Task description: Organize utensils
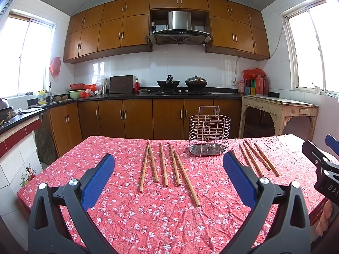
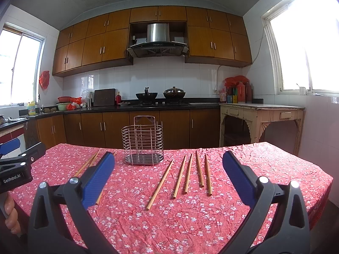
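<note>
Red floral cloth covers the table (image 1: 127, 211). Two groups of five wooden chopsticks (image 1: 165, 165) (image 2: 190, 173) lie flat either side of an upright wire utensil basket (image 1: 209, 136). Left gripper (image 1: 168, 175) and right gripper (image 2: 168, 175) hover with jaws spread wide, holding nothing.

I'm in a home kitchen. Brown wall cabinets (image 1: 110, 31) run along the back, a steel range hood (image 1: 180, 28) between them over a gas hob with a wok (image 1: 168, 83) and a lidded pot (image 1: 196, 81). White tiled walls, black countertop (image 1: 127, 96), sink corner with a dish soap bottle (image 1: 42, 97). Windows (image 2: 305, 42) both sides. Table under me has a red floral cloth (image 2: 190, 222).
</note>
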The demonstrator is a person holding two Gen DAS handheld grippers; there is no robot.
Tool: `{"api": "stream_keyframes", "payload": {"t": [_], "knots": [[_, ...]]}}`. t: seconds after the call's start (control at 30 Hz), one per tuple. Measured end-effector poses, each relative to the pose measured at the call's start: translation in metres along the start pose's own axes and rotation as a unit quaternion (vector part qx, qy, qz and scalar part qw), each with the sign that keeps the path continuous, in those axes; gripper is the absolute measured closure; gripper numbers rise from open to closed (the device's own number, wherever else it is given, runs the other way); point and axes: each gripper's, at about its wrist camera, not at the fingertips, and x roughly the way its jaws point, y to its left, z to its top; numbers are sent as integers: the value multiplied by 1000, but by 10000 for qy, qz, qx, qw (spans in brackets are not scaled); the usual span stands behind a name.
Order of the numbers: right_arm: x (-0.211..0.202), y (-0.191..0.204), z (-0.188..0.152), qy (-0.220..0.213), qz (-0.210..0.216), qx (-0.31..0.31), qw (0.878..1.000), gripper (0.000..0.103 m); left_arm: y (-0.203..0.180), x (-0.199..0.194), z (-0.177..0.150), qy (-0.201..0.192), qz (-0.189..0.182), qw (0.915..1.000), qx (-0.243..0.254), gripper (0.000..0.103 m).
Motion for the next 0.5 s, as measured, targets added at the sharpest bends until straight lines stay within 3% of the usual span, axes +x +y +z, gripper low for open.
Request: {"api": "stream_keyframes", "payload": {"t": [0.5], "knots": [[2,-1,-5,14,2,17,10000,4,0,0,0,4,-1,10000,-4,2]]}}
